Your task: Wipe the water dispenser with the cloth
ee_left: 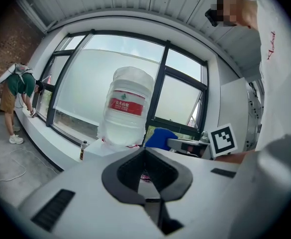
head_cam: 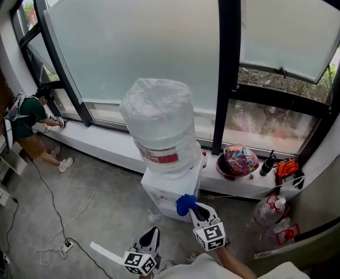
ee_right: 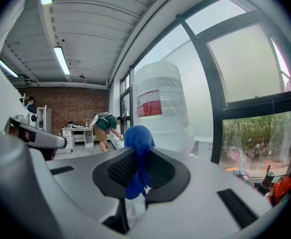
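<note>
Right gripper (ee_right: pixel 140 156) is clamped on the bunched blue cloth (ee_right: pixel 137 139), which fills the gap between its pads and bulges out past the tips. Left gripper (ee_left: pixel 145 156) has its jaws together with nothing between them, and sits near, lower and left of the right one. The head view puts the cloth at the near right corner of the white water dispenser (head_cam: pixel 171 186); I can't tell there whether it touches. The dispenser carries a large clear bottle wrapped in plastic film with a red label (head_cam: pixel 158 124) and stands on the concrete floor (head_cam: pixel 100 214) against the white window ledge (head_cam: pixel 108 141). Only the head view shows what sits on the ledge to the right: a multicoloured ball in a dark bowl (head_cam: pixel 237 160), a black bottle (head_cam: pixel 267 164) and an orange item (head_cam: pixel 286 168), plus a clear plastic bottle (head_cam: pixel 268 211) on the floor. Only the left gripper view shows a small dark bottle (ee_left: pixel 81 151) on the ledge left of the dispenser, and the right gripper's marker cube (ee_left: pixel 223 139). Only the right gripper view shows the far brick wall (ee_right: pixel 70 108) and the ceiling strip lights (ee_right: pixel 62 59). A person in a green shirt (head_cam: pixel 29 116) bends over the ledge at the far left, visible in all three views.
</note>
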`<act>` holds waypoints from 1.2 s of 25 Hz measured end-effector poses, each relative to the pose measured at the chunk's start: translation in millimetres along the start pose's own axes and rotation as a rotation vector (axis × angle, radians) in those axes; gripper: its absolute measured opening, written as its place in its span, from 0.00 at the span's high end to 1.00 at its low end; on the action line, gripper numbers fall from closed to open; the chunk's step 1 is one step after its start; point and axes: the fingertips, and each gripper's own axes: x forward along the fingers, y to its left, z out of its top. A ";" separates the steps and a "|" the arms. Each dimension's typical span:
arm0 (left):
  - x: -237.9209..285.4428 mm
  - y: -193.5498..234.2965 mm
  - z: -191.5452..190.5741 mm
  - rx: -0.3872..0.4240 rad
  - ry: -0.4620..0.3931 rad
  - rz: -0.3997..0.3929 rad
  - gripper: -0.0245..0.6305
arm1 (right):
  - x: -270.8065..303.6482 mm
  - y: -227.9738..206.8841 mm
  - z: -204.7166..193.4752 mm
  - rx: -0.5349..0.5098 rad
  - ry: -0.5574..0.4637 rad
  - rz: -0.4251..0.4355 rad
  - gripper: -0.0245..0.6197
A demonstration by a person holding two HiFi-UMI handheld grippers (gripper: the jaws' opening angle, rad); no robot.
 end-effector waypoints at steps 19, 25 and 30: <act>-45.4 -63.1 -23.5 0.000 0.006 -0.090 0.94 | -128.8 101.8 -31.8 -0.003 0.104 0.093 0.88; -131.5 -57.1 -46.2 0.015 0.011 -0.067 0.94 | -160.2 162.8 -46.6 -0.028 0.105 0.080 0.88; -196.8 -56.7 -62.4 0.019 0.006 -0.082 0.94 | -196.2 224.8 -58.1 0.003 0.084 0.056 0.88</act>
